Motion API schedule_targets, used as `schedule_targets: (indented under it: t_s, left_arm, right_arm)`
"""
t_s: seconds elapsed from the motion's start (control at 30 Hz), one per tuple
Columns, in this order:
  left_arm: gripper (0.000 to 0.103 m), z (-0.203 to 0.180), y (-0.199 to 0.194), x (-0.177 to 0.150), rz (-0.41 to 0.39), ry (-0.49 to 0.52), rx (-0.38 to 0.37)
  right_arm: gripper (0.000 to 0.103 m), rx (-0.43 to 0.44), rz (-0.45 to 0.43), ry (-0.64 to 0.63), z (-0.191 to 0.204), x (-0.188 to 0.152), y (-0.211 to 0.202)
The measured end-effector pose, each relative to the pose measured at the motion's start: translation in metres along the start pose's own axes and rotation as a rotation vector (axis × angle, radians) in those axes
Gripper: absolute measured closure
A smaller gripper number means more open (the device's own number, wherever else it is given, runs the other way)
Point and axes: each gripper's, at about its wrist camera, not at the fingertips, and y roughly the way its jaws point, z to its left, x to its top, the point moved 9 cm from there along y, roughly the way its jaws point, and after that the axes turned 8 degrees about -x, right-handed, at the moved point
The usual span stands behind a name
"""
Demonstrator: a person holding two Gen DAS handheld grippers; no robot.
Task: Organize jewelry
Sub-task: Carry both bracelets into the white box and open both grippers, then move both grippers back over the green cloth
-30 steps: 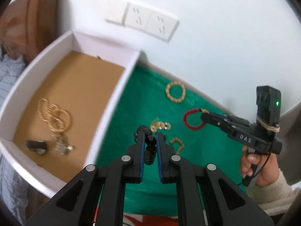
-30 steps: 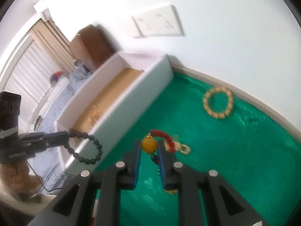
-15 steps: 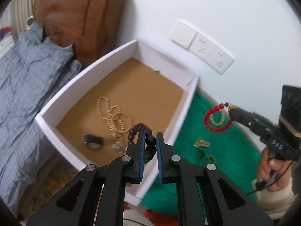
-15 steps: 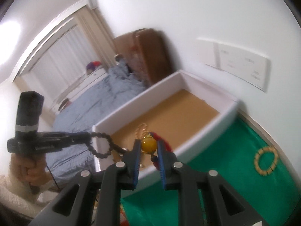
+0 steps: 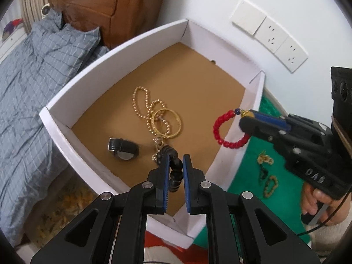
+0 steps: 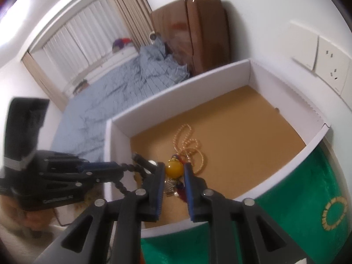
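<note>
My left gripper (image 5: pixel 175 161) is shut on a black bead bracelet (image 5: pixel 173 169) and holds it above the near end of the white box (image 5: pixel 123 48) with a brown floor. My right gripper (image 6: pixel 174 169) is shut on the yellow bead (image 6: pixel 174 169) of a red bead bracelet (image 5: pixel 222 132), which hangs over the box's right wall. In the box lie a gold bead chain (image 5: pixel 143 107), a gold bangle (image 5: pixel 167 123) and a black watch (image 5: pixel 122 148). In the right wrist view the left gripper (image 6: pixel 132 167) holds the black bracelet at the box's near corner.
A green cloth (image 5: pixel 253 176) right of the box holds small gold pieces (image 5: pixel 265 159) and a bead bracelet (image 5: pixel 271 186); a pale bead ring (image 6: pixel 334 213) lies on it too. A bed with a grey checked cover (image 5: pixel 26 92), a brown headboard (image 5: pixel 105 4) and wall sockets (image 5: pixel 272 39) surround the box.
Both grippers have moved left from the green cloth to over the box, each carrying its bracelet. The red bracelet now hangs at the box's right wall.
</note>
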Motion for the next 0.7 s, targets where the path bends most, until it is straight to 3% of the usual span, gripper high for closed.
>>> schedule_targets:
  t_s: [0.23,0.27,0.33,0.4,0.47,0.57,0.7]
  left_arm:
    - [0.092,0.010,0.018,-0.006,0.009,0.003,0.042]
    - [0.090,0.012,0.018,-0.006,0.006,0.004,0.053]
    - [0.077,0.018,0.016,-0.006,-0.004,0.000,0.092]
    - [0.046,0.020,0.011,-0.006,-0.022,-0.009,0.104]
    - [0.032,0.020,0.002,-0.004,-0.059,-0.015,0.114]
    - [0.029,0.011,-0.007,-0.003,-0.088,0.008,0.104]
    - [0.026,-0.024,-0.009,-0.005,-0.096,0.085,0.060]
  right_arm:
    - [0.084,-0.009,0.042,-0.009,0.007,-0.014,0.025]
    - [0.077,-0.007,0.046,-0.001,0.007,-0.015,0.026]
    - [0.061,-0.023,0.034,0.016,0.004,-0.013,0.022]
    - [0.059,-0.041,0.007,0.030,0.000,-0.009,0.009]
    - [0.057,-0.067,-0.028,0.037,-0.005,-0.007,-0.010]
    - [0.048,-0.132,-0.077,0.042,-0.015,-0.012,-0.037]
    - [0.046,-0.220,-0.111,0.052,-0.029,-0.038,-0.066]
